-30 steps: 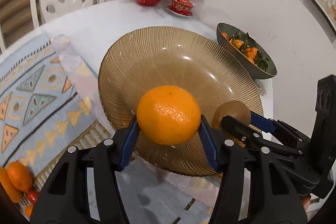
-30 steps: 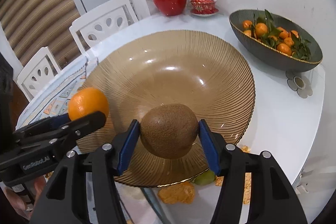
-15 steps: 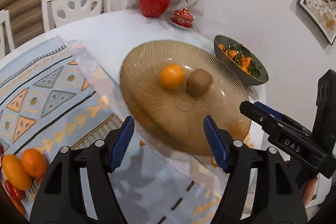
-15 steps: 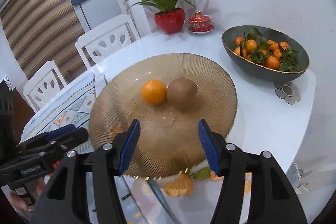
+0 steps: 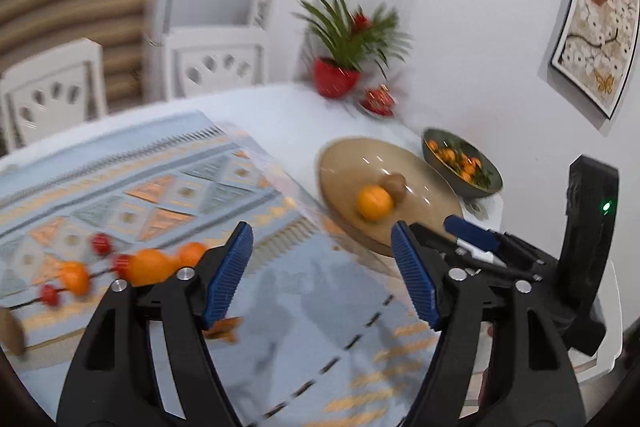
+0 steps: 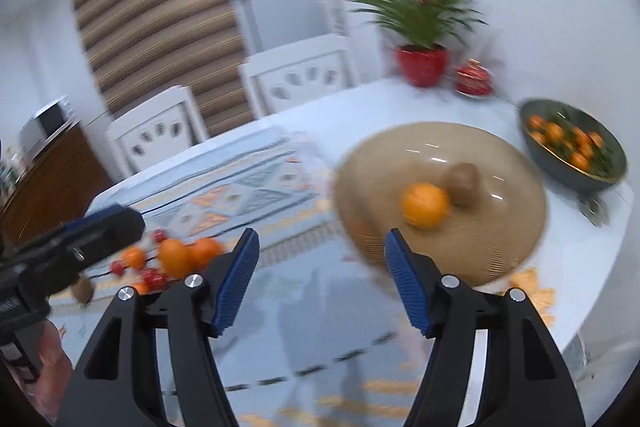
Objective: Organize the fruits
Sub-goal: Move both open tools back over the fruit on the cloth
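Both grippers have drawn back from the amber plate point(image 6: 500, 255) since the earlier frame. The left gripper point(image 5: 322, 267) and right gripper point(image 6: 320, 271) stand wide apart, holding nothing. The orange point(image 6: 425, 205) and kiwi point(image 6: 463, 179) lie touching on the plate; more loose fruit point(image 5: 152, 265) sits on the patterned cloth point(image 5: 160, 187).

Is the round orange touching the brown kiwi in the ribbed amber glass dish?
Cannot tell. In the right wrist view orange and kiwi overlap in the dish; blur hides any gap.
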